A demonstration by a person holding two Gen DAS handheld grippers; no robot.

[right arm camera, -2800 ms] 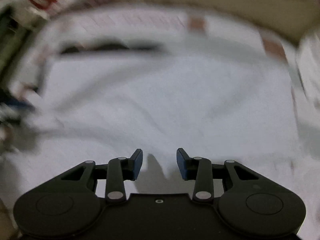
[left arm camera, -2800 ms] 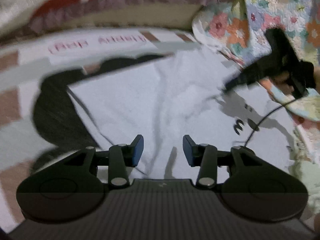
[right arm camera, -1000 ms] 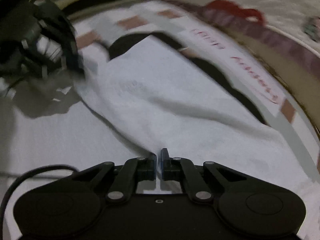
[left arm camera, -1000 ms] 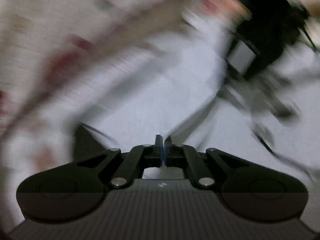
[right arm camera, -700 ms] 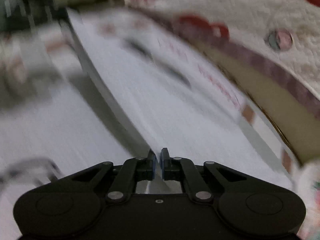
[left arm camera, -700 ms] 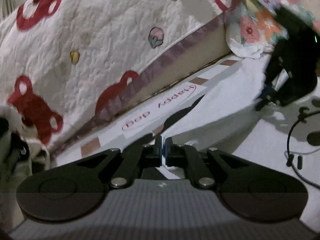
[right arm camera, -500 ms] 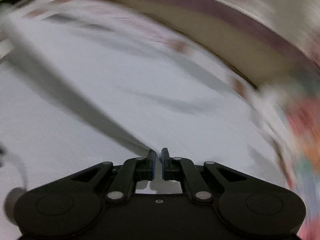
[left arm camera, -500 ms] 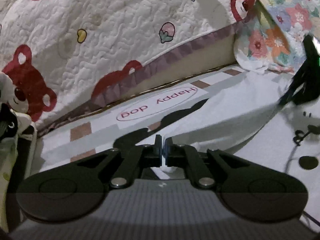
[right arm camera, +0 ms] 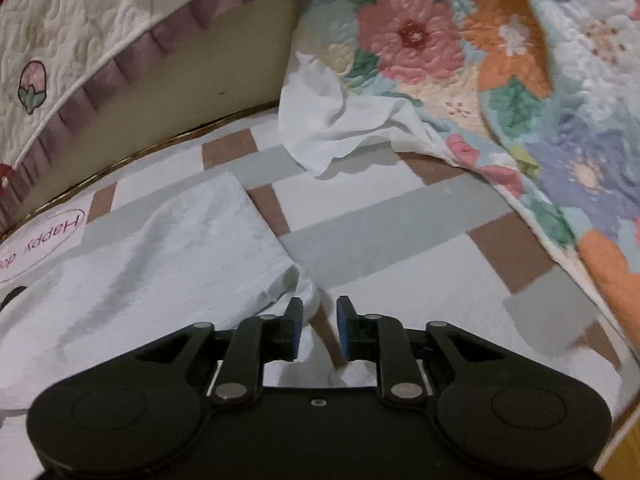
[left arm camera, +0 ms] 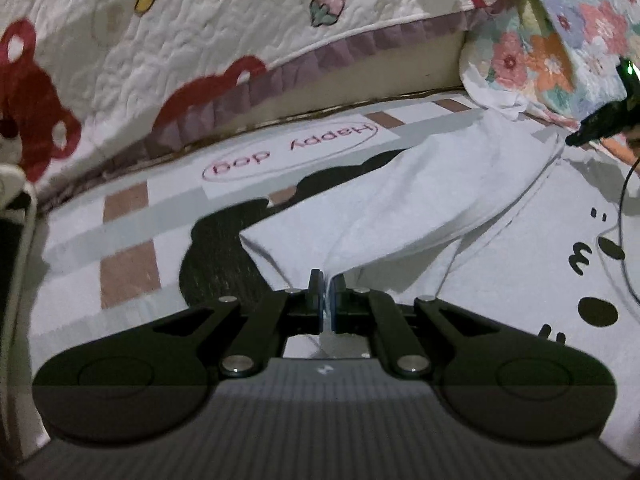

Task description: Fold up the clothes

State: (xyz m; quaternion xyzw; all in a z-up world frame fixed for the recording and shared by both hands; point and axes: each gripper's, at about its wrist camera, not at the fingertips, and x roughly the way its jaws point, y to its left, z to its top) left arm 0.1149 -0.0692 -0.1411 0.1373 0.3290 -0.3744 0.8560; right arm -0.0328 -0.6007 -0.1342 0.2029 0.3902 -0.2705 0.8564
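A white garment [left arm camera: 424,200] lies folded over on a printed mat [left arm camera: 128,236]. My left gripper [left arm camera: 327,300] is shut on a pinched corner of its cloth, which rises in a ridge toward the far right. There the right gripper's dark tip [left arm camera: 596,126] shows beside the garment's other end. In the right wrist view the garment [right arm camera: 160,256] spreads to the left, and my right gripper [right arm camera: 318,328] has its jaws opening. A bunched corner of cloth lies at the left pad [right arm camera: 296,332], no longer pinched.
A quilt with red bears [left arm camera: 160,40] rises behind the mat with a purple frill along its lower edge. A floral quilt [right arm camera: 520,80] crowds the right side, with a crumpled white cloth [right arm camera: 340,120] under its edge. A black cable [left arm camera: 624,200] runs at far right.
The right gripper swung to the right along the garment's edge and its jaws parted, letting go of the cloth. The left gripper stays shut on its corner and rolled somewhat.
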